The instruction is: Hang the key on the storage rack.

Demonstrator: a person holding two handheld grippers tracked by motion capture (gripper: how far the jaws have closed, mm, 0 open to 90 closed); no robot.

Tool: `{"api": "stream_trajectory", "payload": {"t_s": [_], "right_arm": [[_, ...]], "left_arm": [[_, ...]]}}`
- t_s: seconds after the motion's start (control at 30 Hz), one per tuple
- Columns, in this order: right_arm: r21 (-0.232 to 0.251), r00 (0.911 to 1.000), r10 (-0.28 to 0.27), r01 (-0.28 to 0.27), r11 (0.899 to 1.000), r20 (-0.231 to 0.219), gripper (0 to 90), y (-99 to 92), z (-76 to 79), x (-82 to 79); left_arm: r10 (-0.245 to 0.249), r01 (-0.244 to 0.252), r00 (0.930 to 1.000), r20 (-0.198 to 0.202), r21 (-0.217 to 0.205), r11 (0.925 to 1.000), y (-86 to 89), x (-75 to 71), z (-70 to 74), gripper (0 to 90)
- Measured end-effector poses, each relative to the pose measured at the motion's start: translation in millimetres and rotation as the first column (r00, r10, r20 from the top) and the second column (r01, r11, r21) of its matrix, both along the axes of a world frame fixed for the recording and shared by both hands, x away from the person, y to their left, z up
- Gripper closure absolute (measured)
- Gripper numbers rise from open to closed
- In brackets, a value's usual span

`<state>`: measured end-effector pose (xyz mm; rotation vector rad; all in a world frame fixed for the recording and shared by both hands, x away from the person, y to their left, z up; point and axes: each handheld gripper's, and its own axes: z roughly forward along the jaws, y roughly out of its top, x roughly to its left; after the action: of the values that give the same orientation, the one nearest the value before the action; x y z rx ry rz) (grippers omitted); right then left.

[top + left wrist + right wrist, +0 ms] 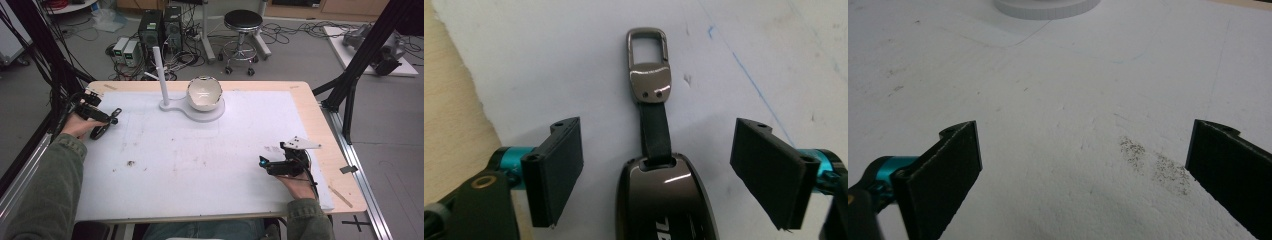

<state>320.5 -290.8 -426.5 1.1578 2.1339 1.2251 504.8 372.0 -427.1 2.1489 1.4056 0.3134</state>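
Fob (664, 200) lies flat on the white mat (200, 165) at the table's left edge, squarely between the jaws of the left gripper (656, 175), which stand wide on either side with clear gaps and grip nothing, its strap and metal loop pointing away from the camera. The right gripper (262, 162) rests at the mat's right side, well apart, its jaws spread wide over bare, speckled mat. One bowl (204, 93) sits on one white stand (192, 107) with a post at the far edge; beyond the table, one stool (243, 21) and two computer towers (161, 27) stand among cables on the floor.
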Motion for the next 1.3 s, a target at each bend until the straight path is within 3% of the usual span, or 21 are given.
{"api": "stream_trajectory", "payload": {"t_s": [0.13, 0.27, 0.37, 0.53, 0.7, 0.73, 0.87, 0.9, 0.97, 1.07, 1.13, 1.3], "right_arm": [[-0.003, 1.0000, 0.001, -0.001, 1.000, -0.002, 0.4, 0.1, -0.8, 0.2], [-0.004, 1.0000, 0.000, 0.000, 1.000, -0.006, 0.4, 0.0, -0.9, -0.9], [-0.009, 1.0000, -0.001, 0.001, 1.000, -0.007, 0.4, -0.9, -1.0, -1.5], [-0.009, 1.0000, -0.007, 0.007, 1.000, -0.001, 0.4, -3.2, -0.5, -3.0], [-0.011, 1.0000, -0.010, 0.010, 1.000, 0.001, 0.4, -5.4, -0.4, -4.4], [-0.009, 0.9999, -0.010, 0.010, 1.000, -0.006, 0.4, -5.0, -0.4, -4.6], [-0.017, 0.9999, -0.001, 0.001, 1.000, -0.011, 0.4, -3.9, -1.2, -3.8], [-0.014, 0.9999, -0.002, 0.002, 1.000, -0.012, 0.4, -4.0, -1.3, -3.7], [-0.009, 0.9999, -0.005, 0.005, 1.000, -0.013, 0.4, -4.4, -1.0, -3.8], [-0.010, 0.9999, -0.009, 0.009, 1.000, -0.010, 0.4, -5.0, -0.7, -3.7], [-0.011, 0.9999, -0.009, 0.009, 1.000, -0.011, 0.4, -4.7, -0.6, -4.2], [-0.008, 0.9999, -0.011, 0.011, 1.000, -0.011, 0.4, -4.8, -0.1, -4.5]], "left_arm": [[0.012, -0.014, 0.9981, 0.061, 0.034, 0.9993, -3.3, 0.9, 0.0, 29.3], [-0.007, 0.003, 0.9994, 0.035, 0.102, 0.9948, -12.6, 6.1, 0.1, 35.5], [-0.016, 0.015, 0.9999, 0.004, 0.076, 0.9970, -21.8, 11.9, 9.2, 57.3], [0.005, 0.002, 0.9980, -0.063, 0.105, 0.9945, -30.6, 18.0, 7.0, 58.0], [0.016, -0.009, 0.9977, -0.066, 0.105, 0.9944, -26.2, 18.9, 8.1, 65.4], [0.036, -0.030, 0.9972, -0.066, 0.095, 0.9950, -25.8, 19.1, 8.3, 68.8], [0.021, -0.015, 0.9963, -0.083, 0.068, 0.9976, -21.5, 18.0, 9.3, 70.5], [0.020, -0.016, 0.9976, -0.066, 0.057, 0.9983, -20.3, 16.9, 11.4, 72.0], [0.033, -0.031, 0.9990, -0.031, 0.065, 0.9974, -17.5, 15.8, 16.8, 87.2], [0.018, -0.012, 0.9978, -0.063, 0.082, 0.9966, -17.0, 14.7, 13.4, 87.4], [0.021, -0.017, 0.9981, -0.058, 0.069, 0.9974, -17.0, 14.0, 12.6, 87.6], [0.012, -0.008, 0.9988, -0.047, 0.094, 0.9955, -19.8, 13.3, 13.6, 87.8]]}}
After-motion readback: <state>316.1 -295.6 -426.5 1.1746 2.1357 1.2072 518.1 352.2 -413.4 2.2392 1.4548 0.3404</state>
